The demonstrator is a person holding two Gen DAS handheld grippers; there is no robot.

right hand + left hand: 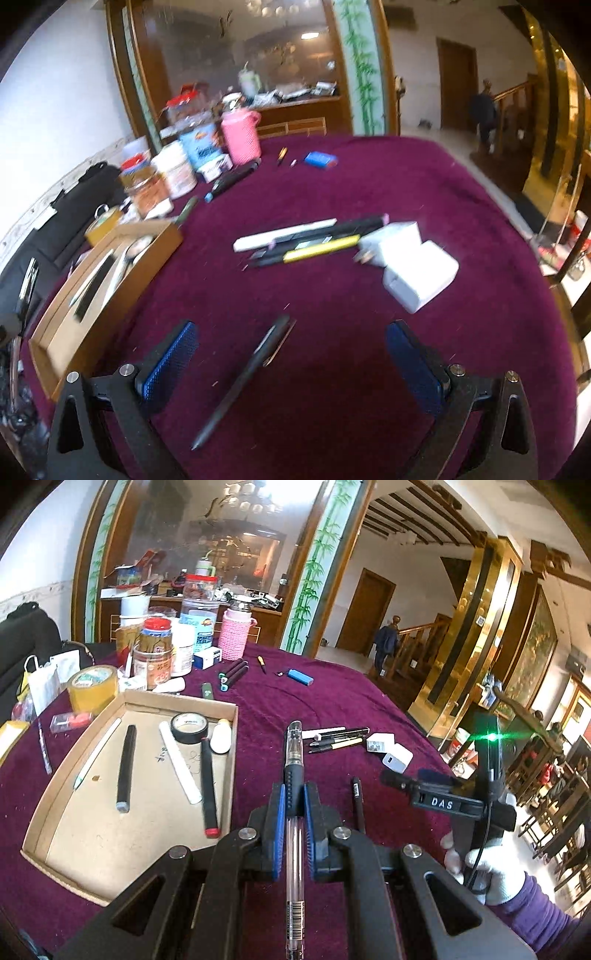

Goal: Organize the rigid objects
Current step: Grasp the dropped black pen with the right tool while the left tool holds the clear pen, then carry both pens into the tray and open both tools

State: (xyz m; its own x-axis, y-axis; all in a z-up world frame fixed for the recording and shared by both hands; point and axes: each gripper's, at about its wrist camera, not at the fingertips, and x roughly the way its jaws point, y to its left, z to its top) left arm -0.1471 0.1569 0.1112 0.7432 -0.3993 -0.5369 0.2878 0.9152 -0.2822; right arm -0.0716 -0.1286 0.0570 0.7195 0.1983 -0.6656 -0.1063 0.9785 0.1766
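My left gripper [294, 794] is shut on a clear pen [294, 746] with a black grip; the pen runs lengthwise between the blue pads, above the purple cloth just right of the cardboard tray [218, 701]. Inside the tray lie black markers, a white stick and a roll of black tape [189, 728]. My right gripper [291, 343] stands open over the cloth, and a dark pen [247, 376] lies slanted between its fingers, untouched. The right gripper's body [454, 801], held by a gloved hand [491, 871], also shows in the left wrist view.
A cluster of pens and a white stick [303, 236] lies mid-table beside two white chargers [417, 273]. Jars, a pink bottle [240, 136] and a tape roll [94, 686] crowd the far left. A blue lighter [301, 676] lies farther back. The table edge [546, 280] curves off on the right.
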